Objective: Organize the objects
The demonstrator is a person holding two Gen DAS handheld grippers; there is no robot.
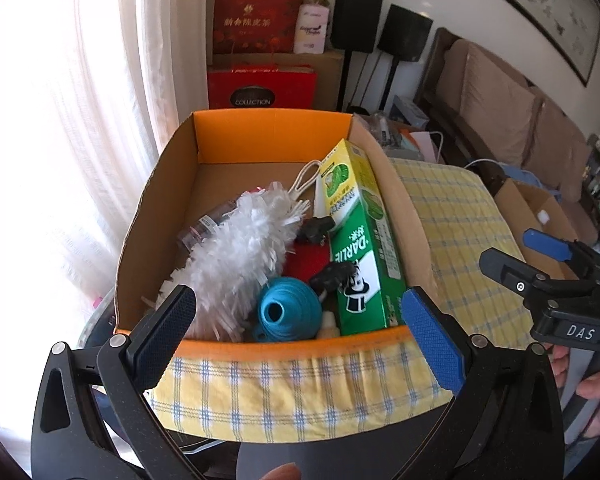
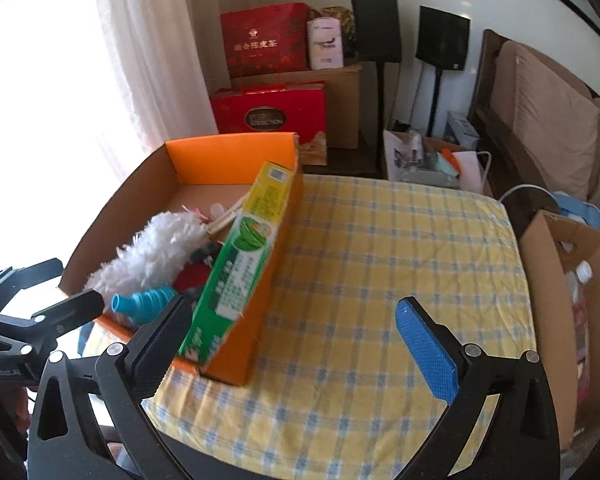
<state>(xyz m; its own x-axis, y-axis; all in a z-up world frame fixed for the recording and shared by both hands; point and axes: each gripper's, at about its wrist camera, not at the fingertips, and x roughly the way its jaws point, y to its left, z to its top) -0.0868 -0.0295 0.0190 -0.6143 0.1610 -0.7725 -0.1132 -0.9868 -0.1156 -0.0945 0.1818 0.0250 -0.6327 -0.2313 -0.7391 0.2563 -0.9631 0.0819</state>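
Observation:
An orange cardboard box [image 1: 236, 130] [image 2: 228, 156] stands on the left part of a table covered by a yellow checked cloth [image 2: 380, 264]. Inside lie a white fluffy duster [image 1: 240, 256] [image 2: 148, 248], a teal funnel [image 1: 288, 308] [image 2: 148, 300], a green Darlie toothpaste carton [image 1: 364, 248] [image 2: 240, 264] leaning on the right wall, a clear bottle [image 1: 208, 224] and small black pieces [image 1: 332, 274]. My left gripper [image 1: 300, 320] [image 2: 66, 284] hovers open over the box's near rim, holding nothing. My right gripper [image 2: 294, 320] [image 1: 512, 254] is open and empty above the cloth, beside the box's near right corner.
Red gift bags [image 2: 268, 38] and a brown carton stand behind the table by the curtain. Two black speakers [image 2: 442, 38] on stands are at the wall. A sofa [image 2: 548, 100] runs along the right. An open cardboard box [image 2: 560, 280] with bottles sits by the table's right edge.

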